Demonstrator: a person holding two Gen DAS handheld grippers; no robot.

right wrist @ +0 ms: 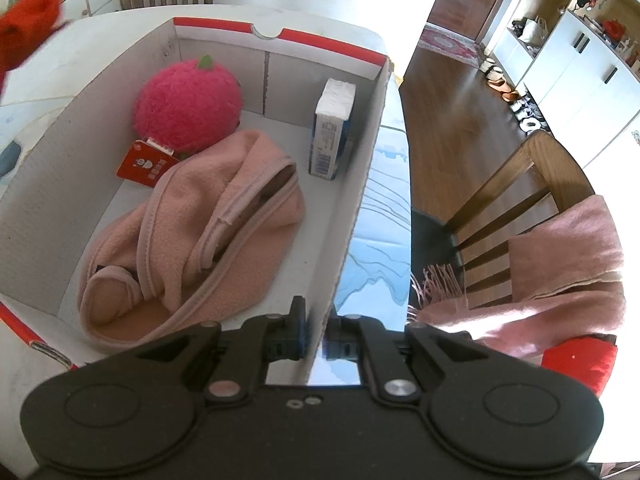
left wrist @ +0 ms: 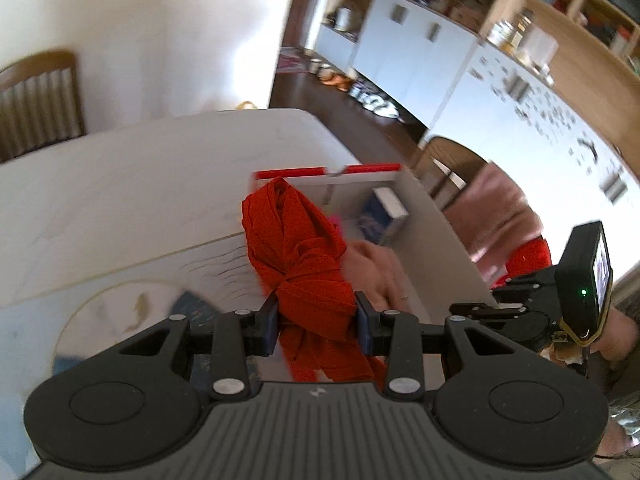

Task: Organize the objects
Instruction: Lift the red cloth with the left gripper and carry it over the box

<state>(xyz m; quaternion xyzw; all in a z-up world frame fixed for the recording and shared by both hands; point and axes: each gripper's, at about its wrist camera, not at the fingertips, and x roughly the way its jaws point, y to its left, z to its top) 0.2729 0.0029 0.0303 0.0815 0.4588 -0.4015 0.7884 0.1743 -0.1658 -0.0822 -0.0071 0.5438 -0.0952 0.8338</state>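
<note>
The left gripper point(left wrist: 316, 320) has its jaws pressed on a bunched, knotted red cloth point(left wrist: 298, 240), which stands up between the blue pads and hangs in folds beneath them, lifted clear of the white worktop point(left wrist: 120, 184). Seen from the left wrist, the cloth is in front of the near left corner of an open white cardboard box with a red rim point(right wrist: 224, 28), and that view is blurred. The same red cloth appears as a blurred red mass at the upper left edge of the right wrist view, outside the box. The right gripper point(right wrist: 316, 340) has its jaws narrowed almost together on the right wall of the box, one pad inside the wall and one outside it, pinching the cardboard edge. Inside the box, a fluffy pink plush ball with a small green leaf point(right wrist: 188, 100) sits toward the far left, touching a small red card tag point(right wrist: 146, 166) at its base. A rumpled pale pink fleece garment point(right wrist: 192, 232) fills the middle and near part of the box floor and lies against the plush ball. A small upright white and blue carton point(right wrist: 332, 128) stands near the far right corner, just beside the right wall. Beyond the worktop's right edge, a brown wooden chair point(right wrist: 532, 184) carries a pink fringed scarf point(right wrist: 560, 264) draped over its back.
</note>
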